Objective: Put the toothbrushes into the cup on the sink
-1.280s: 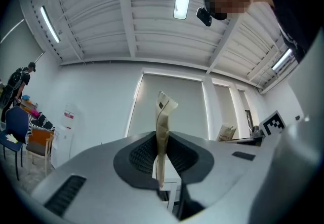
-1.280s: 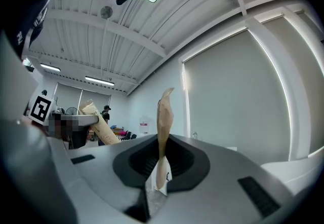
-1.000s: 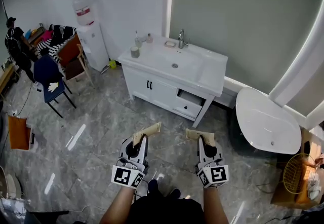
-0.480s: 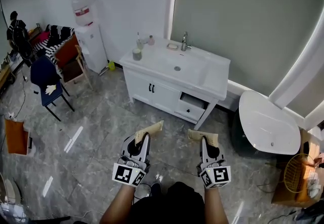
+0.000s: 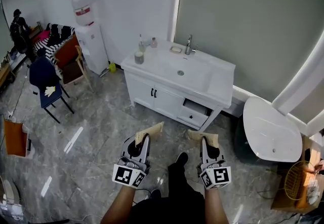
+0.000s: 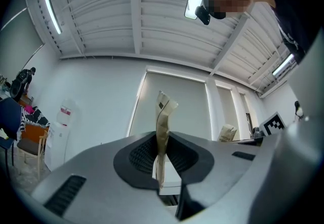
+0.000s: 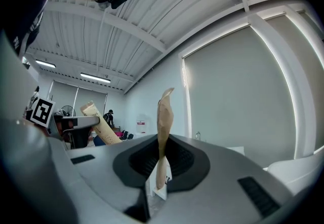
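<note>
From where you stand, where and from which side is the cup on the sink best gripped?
Grip the cup across its upright side wall, just below the rim, coming from the front left corner of the sink counter. Two bottles stand behind it, so the wall side is crowded. It looks round and narrow, probably easy to span.

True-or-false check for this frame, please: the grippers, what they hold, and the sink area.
1. The left gripper is shut on the left packet, which is tan paper. True.
2. The right gripper is empty. False: it clamps the right packet, also tan paper.
3. The cup stands near the sink counter's left end. True.
4. Both grippers hang over the basin. False: they are above the floor, well short of the sink counter.
5. The drawer is fully closed. False: it is partly pulled out.
</note>
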The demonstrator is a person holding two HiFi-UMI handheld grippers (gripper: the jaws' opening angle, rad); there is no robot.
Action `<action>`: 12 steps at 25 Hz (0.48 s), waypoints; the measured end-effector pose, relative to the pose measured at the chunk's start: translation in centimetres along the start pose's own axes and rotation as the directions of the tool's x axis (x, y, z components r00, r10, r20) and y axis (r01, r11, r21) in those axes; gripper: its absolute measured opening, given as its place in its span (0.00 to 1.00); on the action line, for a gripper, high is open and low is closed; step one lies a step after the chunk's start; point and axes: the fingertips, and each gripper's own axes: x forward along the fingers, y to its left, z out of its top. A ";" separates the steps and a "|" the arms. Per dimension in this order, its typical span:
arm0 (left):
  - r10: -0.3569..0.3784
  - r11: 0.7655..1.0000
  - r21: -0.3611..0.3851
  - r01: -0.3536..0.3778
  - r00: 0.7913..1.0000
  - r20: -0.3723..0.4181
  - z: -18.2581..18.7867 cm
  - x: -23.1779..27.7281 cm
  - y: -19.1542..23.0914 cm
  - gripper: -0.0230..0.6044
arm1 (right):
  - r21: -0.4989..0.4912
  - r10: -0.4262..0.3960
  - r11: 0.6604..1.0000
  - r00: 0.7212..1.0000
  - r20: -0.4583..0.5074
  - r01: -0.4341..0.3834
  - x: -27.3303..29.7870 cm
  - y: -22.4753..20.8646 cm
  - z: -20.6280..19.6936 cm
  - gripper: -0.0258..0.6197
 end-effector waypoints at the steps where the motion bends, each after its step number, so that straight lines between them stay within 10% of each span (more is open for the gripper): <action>1: 0.003 1.000 0.001 -0.003 1.000 0.000 -0.3 0.9 0.5 0.14 | 0.003 0.002 1.000 1.000 0.003 -0.002 1.1 -0.6 -0.1 0.12; 12: 0.050 0.998 0.041 -0.050 0.999 0.008 -5.4 19.0 6.8 0.14 | 0.005 0.055 0.998 0.998 0.012 -0.055 19.6 -12.6 -2.7 0.12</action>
